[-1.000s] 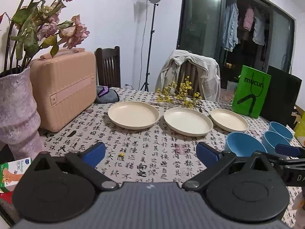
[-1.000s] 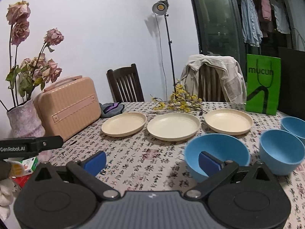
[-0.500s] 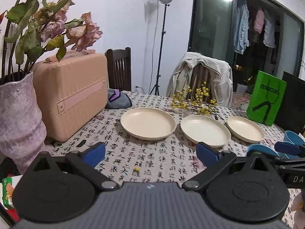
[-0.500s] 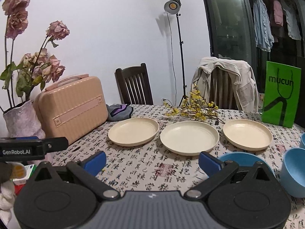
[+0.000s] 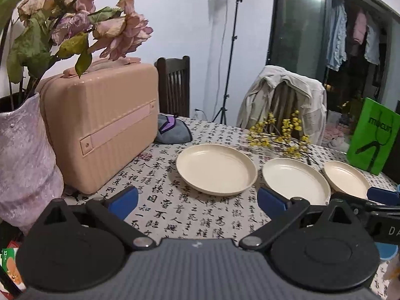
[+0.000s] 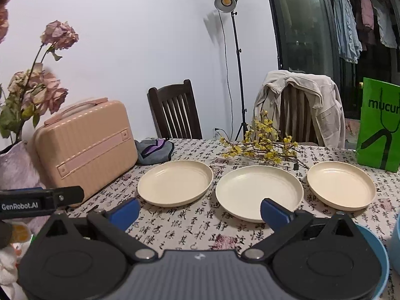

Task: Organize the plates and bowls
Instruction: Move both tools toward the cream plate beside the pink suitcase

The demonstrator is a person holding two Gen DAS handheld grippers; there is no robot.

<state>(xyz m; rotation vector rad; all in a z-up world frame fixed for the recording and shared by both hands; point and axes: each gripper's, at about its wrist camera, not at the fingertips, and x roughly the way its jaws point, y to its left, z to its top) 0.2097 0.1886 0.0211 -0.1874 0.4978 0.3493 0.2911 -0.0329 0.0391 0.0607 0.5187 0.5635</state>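
**Both grippers spread wide above the plate row**

Left wrist view: the left gripper (image 5: 197, 200) hangs over the table (image 5: 175, 215) with its fingers wide apart, gripping nothing. Three cream plates sit in a row: left plate (image 5: 216, 168), middle plate (image 5: 295, 181), right plate (image 5: 346, 178). A pink suitcase (image 5: 100, 135) stands left.

Right wrist view: the right gripper (image 6: 200, 211) is likewise spread and empty, near the middle plate's front rim. A blue bowl (image 6: 381, 255) lies partly hidden beneath its right side.

three cream plates (image 6: 175, 186) (image 6: 258, 192) (image 6: 341, 185) in a row, upright
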